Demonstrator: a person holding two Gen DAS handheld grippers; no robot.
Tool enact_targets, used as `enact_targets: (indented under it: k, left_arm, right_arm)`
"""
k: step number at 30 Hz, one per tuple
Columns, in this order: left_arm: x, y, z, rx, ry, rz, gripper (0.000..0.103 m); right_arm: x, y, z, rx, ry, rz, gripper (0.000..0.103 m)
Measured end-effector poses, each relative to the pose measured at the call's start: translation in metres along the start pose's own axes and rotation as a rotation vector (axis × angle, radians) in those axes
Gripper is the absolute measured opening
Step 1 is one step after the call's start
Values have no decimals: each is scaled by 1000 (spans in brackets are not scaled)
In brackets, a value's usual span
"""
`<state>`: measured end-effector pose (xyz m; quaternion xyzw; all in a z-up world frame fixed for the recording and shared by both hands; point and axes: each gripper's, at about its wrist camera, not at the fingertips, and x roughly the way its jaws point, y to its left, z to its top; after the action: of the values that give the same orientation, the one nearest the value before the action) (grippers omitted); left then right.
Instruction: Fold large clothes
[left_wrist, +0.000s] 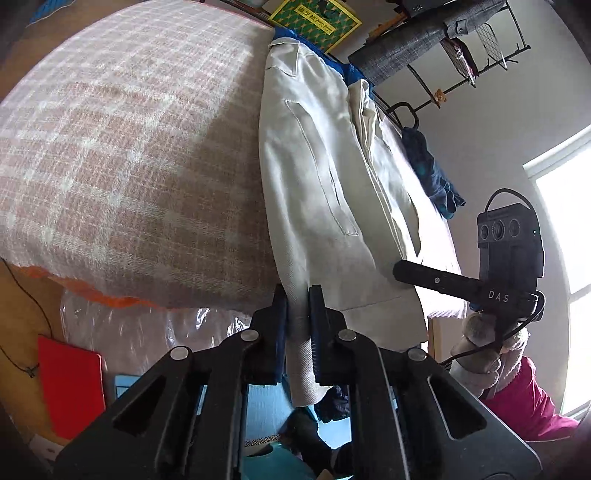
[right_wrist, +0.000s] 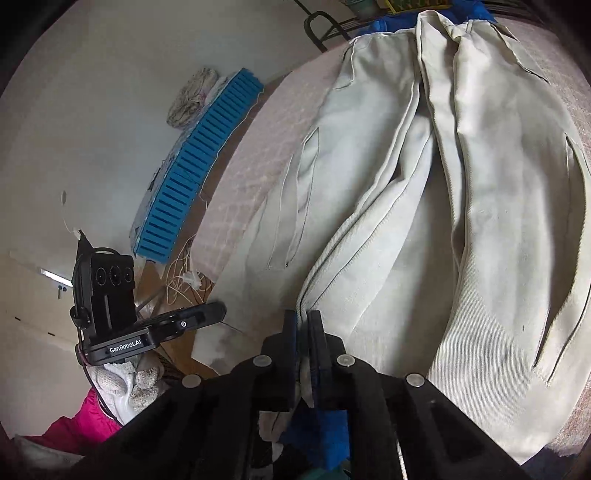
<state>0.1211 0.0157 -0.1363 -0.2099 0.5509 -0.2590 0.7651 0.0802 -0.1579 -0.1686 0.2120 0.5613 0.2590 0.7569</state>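
Cream-white twill cotton trousers (right_wrist: 461, 221) lie lengthwise on the pink-and-white checked blanket (left_wrist: 129, 166) covering the bed; the left gripper (left_wrist: 298, 325) has its fingers closed on one hem, the right gripper (right_wrist: 303, 343) pinches the other hem edge. The cloth looks soft, fairly heavy and limp, so it will likely sag; holding both hems suits folding toward the waistband.

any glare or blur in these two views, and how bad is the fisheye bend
Left wrist view: the window at the right edge is blown out white, the plaid blanket curves strongly toward the rim. Right wrist view: even, soft light, no glare, the cream garment sharp, the corners dark from the lens circle.
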Motion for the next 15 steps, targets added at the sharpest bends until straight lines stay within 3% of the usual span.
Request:
enact_targets:
  k: [2, 3, 6, 8, 10, 15]
  left_arm:
    - [14, 5, -7, 14, 43, 43, 9]
    - [20, 5, -9, 22, 57, 68, 9]
    - [18, 0, -8, 34, 41, 51, 9]
    - [14, -3, -6, 34, 30, 36, 9]
    - [14, -4, -5, 30, 33, 30, 9]
    - [16, -5, -2, 15, 35, 9, 9]
  right_arm:
    - [15, -14, -6, 34, 56, -50, 3]
    - [18, -20, -10, 59, 63, -36, 3]
    - [14, -10, -8, -4, 52, -48, 4]
    - [11, -5, -2, -48, 44, -91, 13]
    - [7, -5, 11, -48, 13, -127, 48]
    - [9, -28, 60, 26, -44, -185, 51]
